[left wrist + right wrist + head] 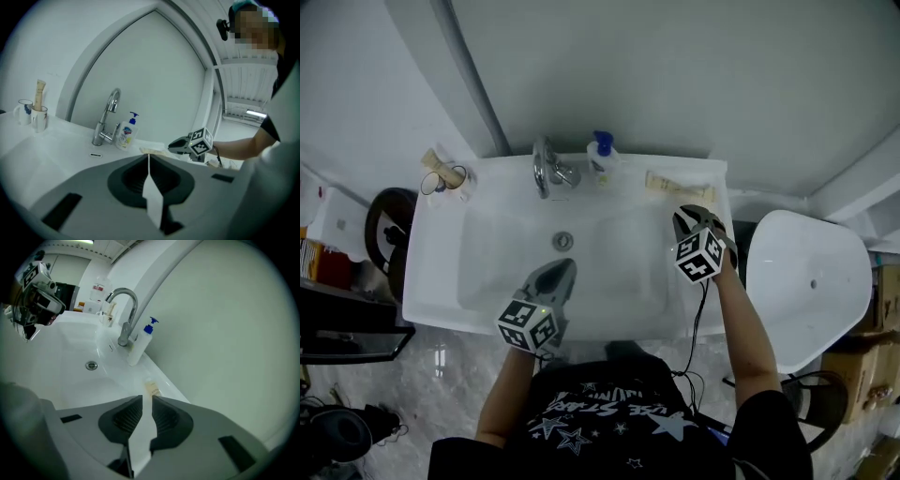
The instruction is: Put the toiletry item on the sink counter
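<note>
A pale beige toiletry tube (680, 185) lies flat on the back right ledge of the white sink counter (719, 172). My right gripper (690, 217) hovers just in front of the tube and does not touch it. In the right gripper view a narrow gap shows between the jaws of the right gripper (146, 400), with nothing in it, and the tube (152, 389) lies beyond the tips. My left gripper (563, 273) hangs over the front of the basin. In the left gripper view the jaws of the left gripper (148, 157) meet, empty.
A chrome faucet (547, 169) and a soap pump bottle (602, 156) stand at the back middle. Mugs with a toothpaste tube (443, 178) sit on the back left corner. The drain (563, 241) is mid-basin. A white rounded fixture (806, 281) stands right of the sink.
</note>
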Demonstrator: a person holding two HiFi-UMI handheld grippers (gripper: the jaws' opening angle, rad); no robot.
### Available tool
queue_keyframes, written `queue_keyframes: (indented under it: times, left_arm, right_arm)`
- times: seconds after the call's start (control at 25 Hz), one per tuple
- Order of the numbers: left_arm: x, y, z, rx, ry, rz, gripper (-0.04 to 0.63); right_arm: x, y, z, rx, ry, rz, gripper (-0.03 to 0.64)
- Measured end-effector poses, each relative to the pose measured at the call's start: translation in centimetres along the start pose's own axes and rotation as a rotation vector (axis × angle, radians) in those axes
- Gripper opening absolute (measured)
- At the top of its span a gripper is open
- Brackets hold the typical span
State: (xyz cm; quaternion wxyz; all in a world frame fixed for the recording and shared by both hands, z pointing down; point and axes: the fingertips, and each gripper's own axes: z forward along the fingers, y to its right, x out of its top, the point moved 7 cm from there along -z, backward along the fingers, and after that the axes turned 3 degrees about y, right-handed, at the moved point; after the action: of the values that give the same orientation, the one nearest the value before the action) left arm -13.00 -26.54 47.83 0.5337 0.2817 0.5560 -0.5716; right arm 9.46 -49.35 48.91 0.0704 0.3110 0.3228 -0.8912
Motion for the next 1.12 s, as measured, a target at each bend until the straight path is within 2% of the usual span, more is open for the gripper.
queue_keyframes:
  times: [0.24,0.64,1.12]
  left_arm:
    - [-0.1,-1.0,-2.5,-0.080,-0.020,0.018,0.021]
    - [-0.7,-2.0,-8.1,-0.195,-0.031,0.038,0.021]
    - [-0.9,-2.6,-16.8,-0.316,-0.036,0.100,0.021]
  right_arm:
    - [1.5,-4.7,-3.6,-0.034,0.014,0.167,0.027]
    - [4.6,-12.8,-9.4,-0.053,0.091,0.433,0.014]
    - [8.1,-23.2,-16.2,-0.137,0.139,0.618,0.014]
